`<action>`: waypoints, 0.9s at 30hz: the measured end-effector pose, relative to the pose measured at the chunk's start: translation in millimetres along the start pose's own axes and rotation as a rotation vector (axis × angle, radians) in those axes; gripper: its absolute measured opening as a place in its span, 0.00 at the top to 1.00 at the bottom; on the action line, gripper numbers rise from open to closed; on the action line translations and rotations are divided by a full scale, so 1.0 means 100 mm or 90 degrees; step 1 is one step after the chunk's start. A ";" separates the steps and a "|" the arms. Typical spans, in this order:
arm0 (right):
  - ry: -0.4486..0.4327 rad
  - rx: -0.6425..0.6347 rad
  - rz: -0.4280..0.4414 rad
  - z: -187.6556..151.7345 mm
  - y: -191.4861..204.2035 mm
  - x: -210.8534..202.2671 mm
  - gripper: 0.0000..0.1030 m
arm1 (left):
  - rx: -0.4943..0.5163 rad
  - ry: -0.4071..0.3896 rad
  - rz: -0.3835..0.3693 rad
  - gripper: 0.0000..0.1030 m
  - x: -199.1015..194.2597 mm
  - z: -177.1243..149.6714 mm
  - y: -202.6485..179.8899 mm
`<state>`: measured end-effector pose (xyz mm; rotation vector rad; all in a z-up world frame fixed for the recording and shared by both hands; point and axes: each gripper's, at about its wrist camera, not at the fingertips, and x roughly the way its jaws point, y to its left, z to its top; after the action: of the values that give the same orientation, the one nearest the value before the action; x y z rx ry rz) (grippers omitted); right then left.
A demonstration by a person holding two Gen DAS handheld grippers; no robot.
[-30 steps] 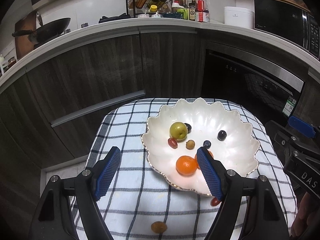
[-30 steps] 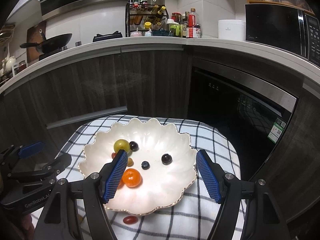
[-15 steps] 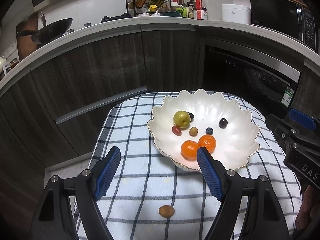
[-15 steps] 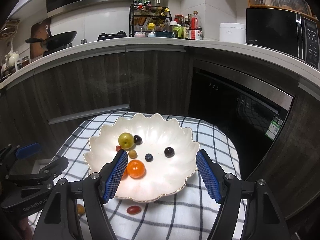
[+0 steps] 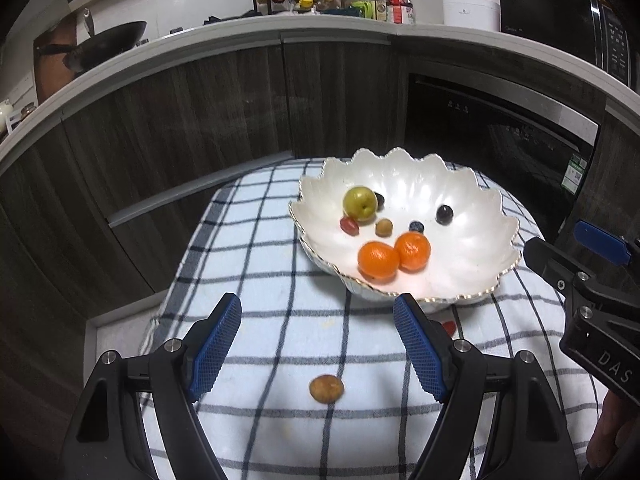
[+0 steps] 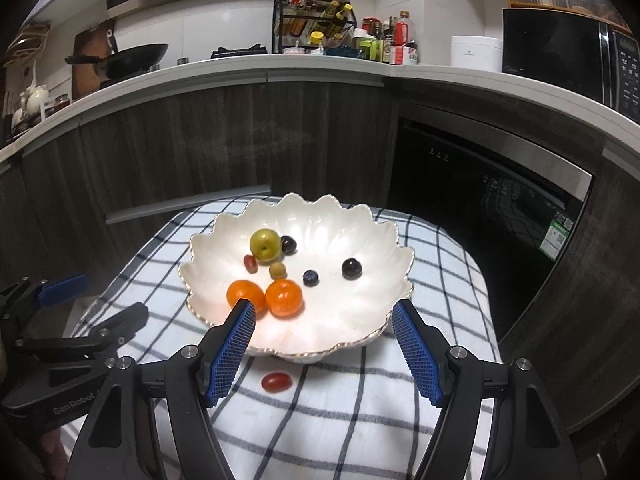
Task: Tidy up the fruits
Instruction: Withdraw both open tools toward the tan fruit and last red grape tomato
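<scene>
jaws on your left gripper (image 5: pixel 318 314) stand apart with nothing between the pads, and your right gripper (image 6: pixel 324 320) is spread wide and empty too. only the left view shows the small brown fruit (image 5: pixel 326 389) on the checked cloth (image 5: pixel 272 280), low between your left jaws; the red tomato (image 5: pixel 449 326) there is half hidden behind the right pad. the right view shows that tomato (image 6: pixel 276 382) whole, just short of the white scalloped bowl (image 6: pixel 360 320), near your left pad. beyond both pairs of jaws the bowl holds two oranges (image 6: pixel 283 298) touching, a green fruit (image 6: pixel 265 244), a small red one (image 6: pixel 250 263), a small tan one (image 6: pixel 277 270) and three dark berries (image 6: pixel 351 268).
</scene>
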<state>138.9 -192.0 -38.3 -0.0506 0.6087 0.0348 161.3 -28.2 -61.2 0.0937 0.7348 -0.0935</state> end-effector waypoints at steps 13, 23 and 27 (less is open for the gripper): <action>0.024 -0.001 0.022 -0.22 -0.04 0.15 0.30 | 0.007 0.019 0.001 0.24 0.06 -0.25 -0.04; 0.041 -0.019 0.063 -0.38 -0.01 0.26 0.30 | 0.030 0.023 -0.011 0.24 0.15 -0.42 -0.17; 0.048 -0.023 0.068 -0.43 -0.02 0.31 0.30 | 0.021 0.024 -0.018 0.24 0.20 -0.48 -0.18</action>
<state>140.3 -196.0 -91.2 -0.0549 0.6852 0.1484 142.1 -41.2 -111.3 0.1159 0.7733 -0.1312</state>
